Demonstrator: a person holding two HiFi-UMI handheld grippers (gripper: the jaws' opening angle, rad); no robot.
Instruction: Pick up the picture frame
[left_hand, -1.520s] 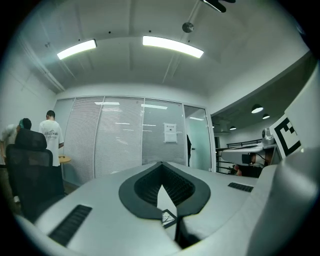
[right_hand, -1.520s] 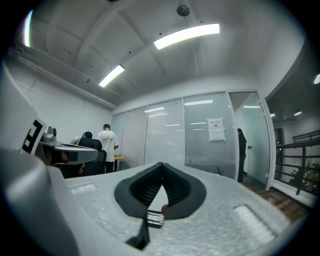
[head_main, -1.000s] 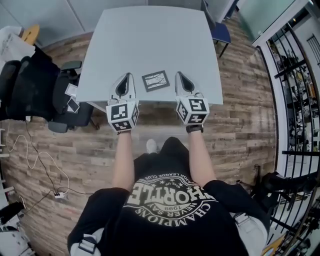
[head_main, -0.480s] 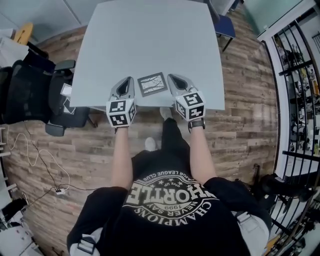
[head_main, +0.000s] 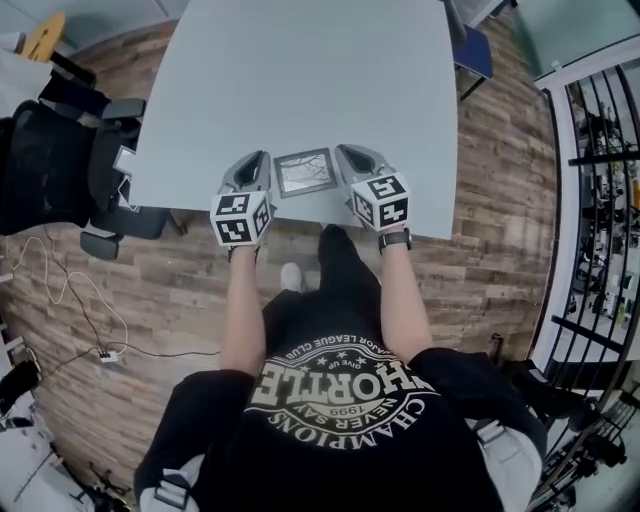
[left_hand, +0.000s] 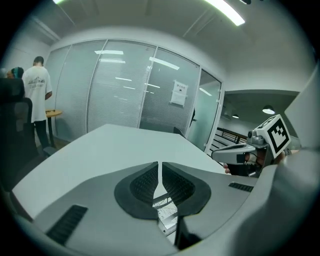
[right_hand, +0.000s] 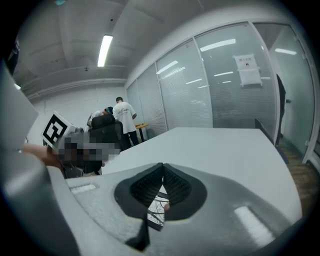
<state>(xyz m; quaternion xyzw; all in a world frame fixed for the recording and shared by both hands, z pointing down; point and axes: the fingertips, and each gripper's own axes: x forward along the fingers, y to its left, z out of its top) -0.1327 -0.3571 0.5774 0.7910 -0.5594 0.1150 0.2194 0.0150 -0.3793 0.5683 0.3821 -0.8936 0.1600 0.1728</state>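
Lowered and drawn inward since the earlier frames: both grippers, now set close to the frame's 2 sides where wider gaps were seen before.

Head view, left to right:

- Black office chair noted at 9 o'clock of the grey table, on the wood floor.
- Left gripper is held at 9 o'clock of the frame, with its tip just beside the left edge. Contact cannot be settled. In the left gripper view its jaws are seen pressed together with nothing gripped. A strip of the frame is glimpsed below them.
- Picture frame is found lying flat at 6 o'clock on the table, close to the near edge. A dark border and a pale picture with dark branching lines are noted.
- Right gripper is held at 3 o'clock of the frame, with its tip by the far right corner. In the right gripper view its jaws are likewise seen closed on nothing, with a corner of the frame visible beneath them. Contact is again not settled.
- Blue chair is noted at 1 o'clock of the table.

Background: 1 person in a white shirt is recorded standing beyond the table, at 10 o'clock in the left gripper view.
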